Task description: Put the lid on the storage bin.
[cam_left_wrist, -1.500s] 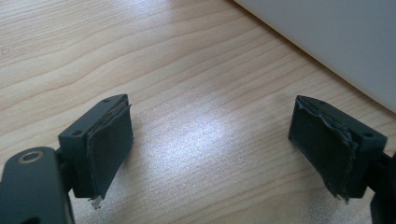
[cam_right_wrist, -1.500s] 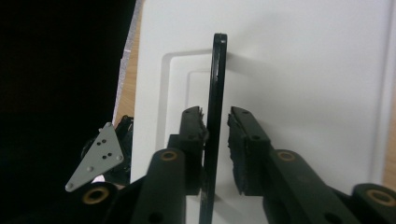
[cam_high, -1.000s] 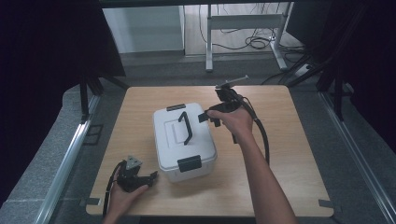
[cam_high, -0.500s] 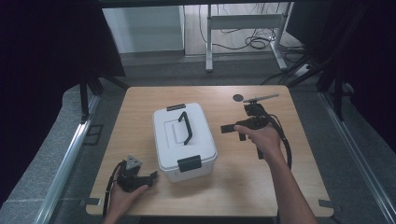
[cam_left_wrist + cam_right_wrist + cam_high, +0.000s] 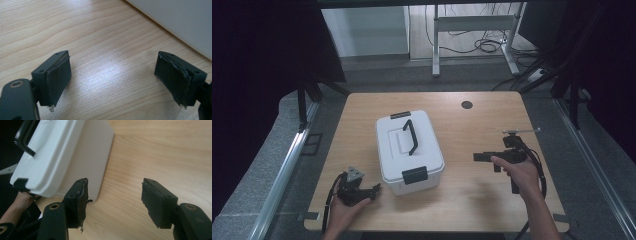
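Note:
A white lidded box (image 5: 398, 150) with a black carry handle (image 5: 411, 136) and black latches (image 5: 414, 174) stands in the middle of the wooden table (image 5: 462, 200). My left gripper (image 5: 373, 190) rests on the table at the box's near left corner, held in a hand, jaws open and empty (image 5: 112, 67); the box's white wall (image 5: 175, 20) is just ahead of it. My right gripper (image 5: 480, 157) is held to the right of the box, apart from it, pointing at it. Its jaws stand open and empty (image 5: 115, 195), with the box (image 5: 62, 152) in front.
A small round black disc (image 5: 467, 104) lies near the table's far edge. Bare wood stretches right of the box and along the near edge. Beyond the table stand a metal frame (image 5: 472, 22) and floor cables (image 5: 484, 46). Dark curtains flank both sides.
My right gripper has drawn away from the box's handle, moving right and toward the near edge, and now sits lower over the table. The left gripper and the box have not moved.

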A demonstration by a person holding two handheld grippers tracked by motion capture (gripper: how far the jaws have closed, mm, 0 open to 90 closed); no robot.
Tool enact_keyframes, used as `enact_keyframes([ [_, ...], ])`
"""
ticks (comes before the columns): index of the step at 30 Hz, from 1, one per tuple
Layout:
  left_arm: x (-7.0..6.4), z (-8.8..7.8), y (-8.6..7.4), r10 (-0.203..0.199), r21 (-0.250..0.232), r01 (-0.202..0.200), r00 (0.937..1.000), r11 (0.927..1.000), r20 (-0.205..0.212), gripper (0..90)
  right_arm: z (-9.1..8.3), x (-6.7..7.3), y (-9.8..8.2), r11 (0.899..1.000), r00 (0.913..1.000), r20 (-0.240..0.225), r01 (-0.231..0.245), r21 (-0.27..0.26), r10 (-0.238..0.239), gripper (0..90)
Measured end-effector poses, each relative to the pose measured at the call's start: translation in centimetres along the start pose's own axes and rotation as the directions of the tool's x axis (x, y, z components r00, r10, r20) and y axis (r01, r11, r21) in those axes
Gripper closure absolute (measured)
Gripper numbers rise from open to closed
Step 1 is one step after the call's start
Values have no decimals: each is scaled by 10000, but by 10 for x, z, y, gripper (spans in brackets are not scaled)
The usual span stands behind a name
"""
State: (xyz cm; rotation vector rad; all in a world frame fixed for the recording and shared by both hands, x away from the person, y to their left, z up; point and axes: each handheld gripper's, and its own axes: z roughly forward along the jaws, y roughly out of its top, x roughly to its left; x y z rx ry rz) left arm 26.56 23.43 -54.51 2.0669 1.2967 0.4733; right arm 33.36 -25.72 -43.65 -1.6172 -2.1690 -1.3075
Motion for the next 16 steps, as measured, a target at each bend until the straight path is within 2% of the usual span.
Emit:
enact_keyframes([
  [4,0,0,0,-7,10,7,10000,10000,-12,137,-4,-17,-15,9998,9999,-6,-157,-135,157,382],
  [9,0,0,0,-9,8,9,10000,10000,-14,137,-5,-31,-24,9989,9989,-7,-471,-66,471,379],
  [16,0,0,0,-28,2,28,10000,10000,-24,137,-1,-33,-25,9994,9988,-369,-326,-119,321,368],
])
